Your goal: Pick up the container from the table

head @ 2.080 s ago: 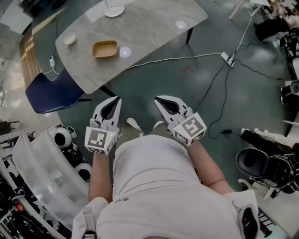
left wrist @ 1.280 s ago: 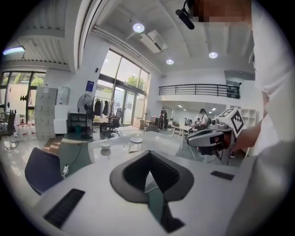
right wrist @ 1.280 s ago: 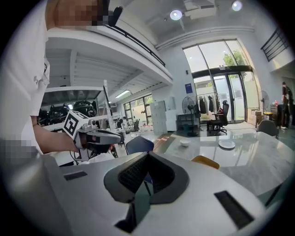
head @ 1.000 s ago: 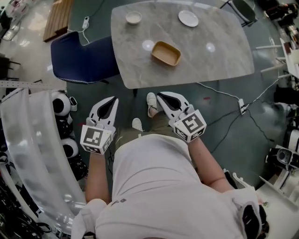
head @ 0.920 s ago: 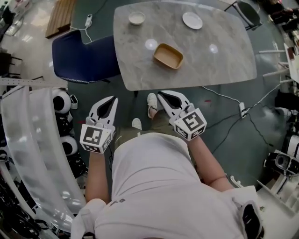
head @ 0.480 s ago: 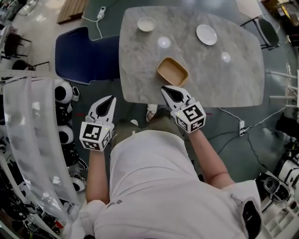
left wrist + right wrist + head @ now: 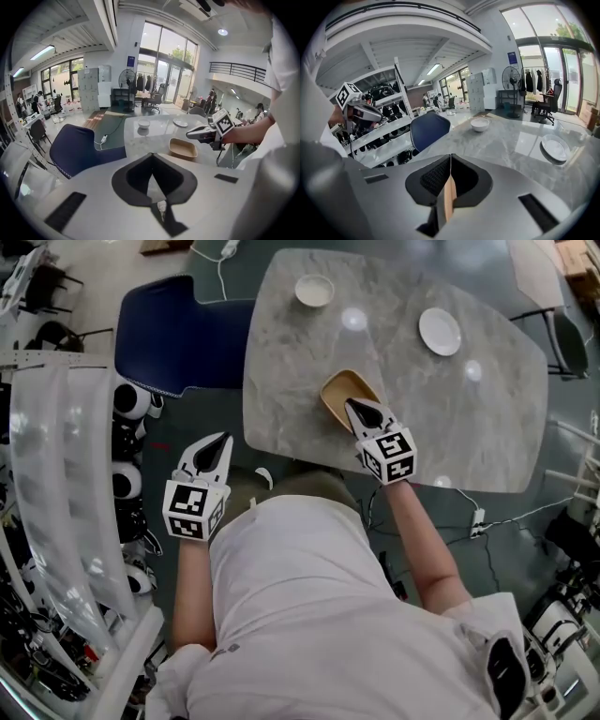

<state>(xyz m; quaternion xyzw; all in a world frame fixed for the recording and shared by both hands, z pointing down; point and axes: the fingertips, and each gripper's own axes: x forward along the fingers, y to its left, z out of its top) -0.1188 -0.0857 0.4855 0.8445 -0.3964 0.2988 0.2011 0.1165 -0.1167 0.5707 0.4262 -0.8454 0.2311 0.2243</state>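
Now, right gripper (image 7: 362, 412) hovers closed over the container (image 7: 338, 391); open it, pinch the five-o'clock rim squarely; left gripper (image 7: 218, 447) closed, idle.

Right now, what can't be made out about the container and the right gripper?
Head view: the right gripper covers the near end of the container; contact can't be told.
Right gripper view: only a tan sliver shows between the shut jaws; the gripper's body hides the rest.
Left gripper view: both too small to judge any gap.

A grey marble table (image 7: 281, 399) and blue chair (image 7: 178, 334) stand on dark green floor (image 7: 511, 563), tall windows (image 7: 161, 56) beyond.
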